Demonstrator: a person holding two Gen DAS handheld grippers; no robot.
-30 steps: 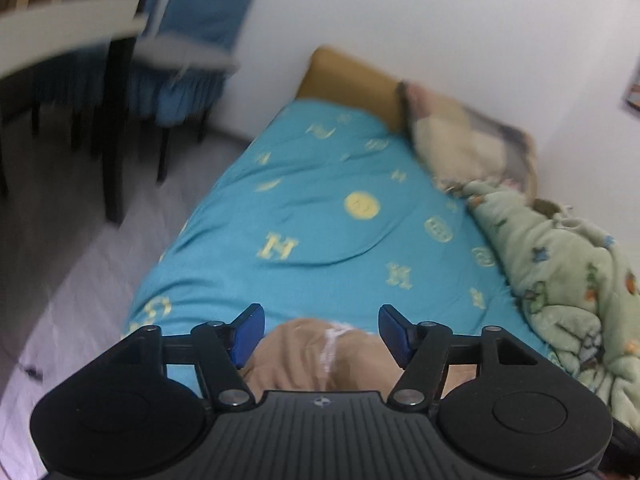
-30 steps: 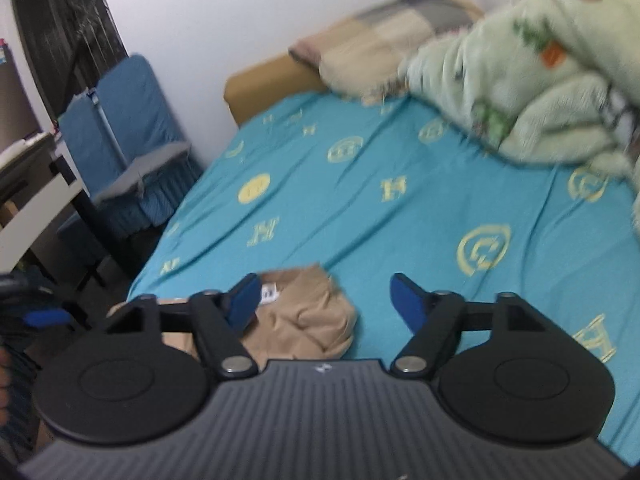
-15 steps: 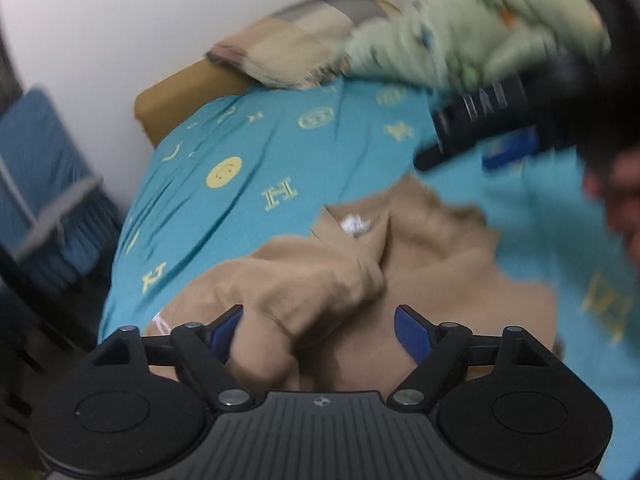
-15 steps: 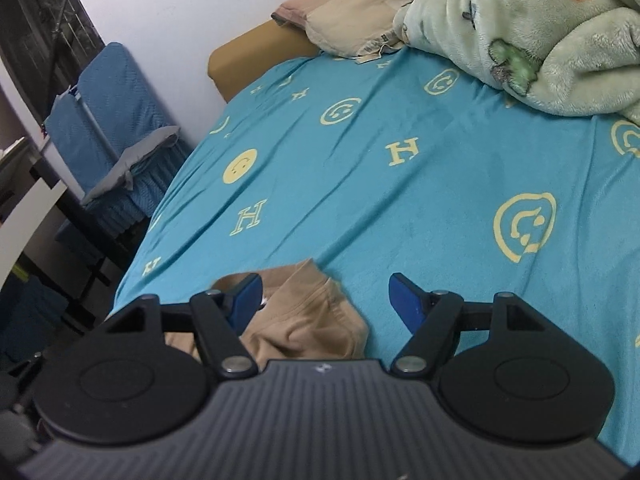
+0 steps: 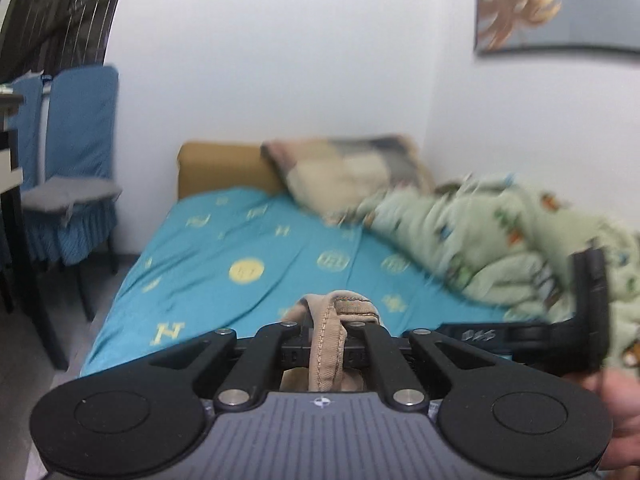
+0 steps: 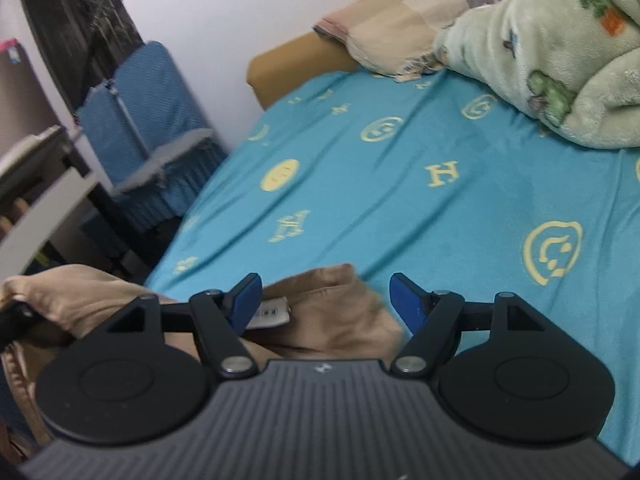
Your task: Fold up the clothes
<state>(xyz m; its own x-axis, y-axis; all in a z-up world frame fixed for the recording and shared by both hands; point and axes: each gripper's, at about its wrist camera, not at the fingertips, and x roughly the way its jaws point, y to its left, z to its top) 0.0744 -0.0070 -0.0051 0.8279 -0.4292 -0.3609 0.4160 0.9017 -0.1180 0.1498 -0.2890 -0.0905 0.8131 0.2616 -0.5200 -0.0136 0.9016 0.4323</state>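
Pinching a stitched hem of the tan garment (image 5: 329,344), your left gripper (image 5: 326,330) has its jaws pressed together on the cloth. Your right gripper (image 6: 325,298) stands spread above the garment's label (image 6: 269,312). Beyond: blue sheet (image 6: 400,200), green blanket (image 6: 560,60), pillow (image 5: 352,172).

L gripper (image 5: 326,346): jaws clamped together on a stitched hem of tan garment (image 5: 334,312), fabric bunched up btwn the linkages, tool pointing slightly down. R gripper (image 6: 325,300): jaws spread wide, blue pads (image 6: 246,296) clear of the cloth below them, tilted down a bit more. In L wrist view the R gripper sits at right edge w/ a hand (image 5: 624,412) behind it
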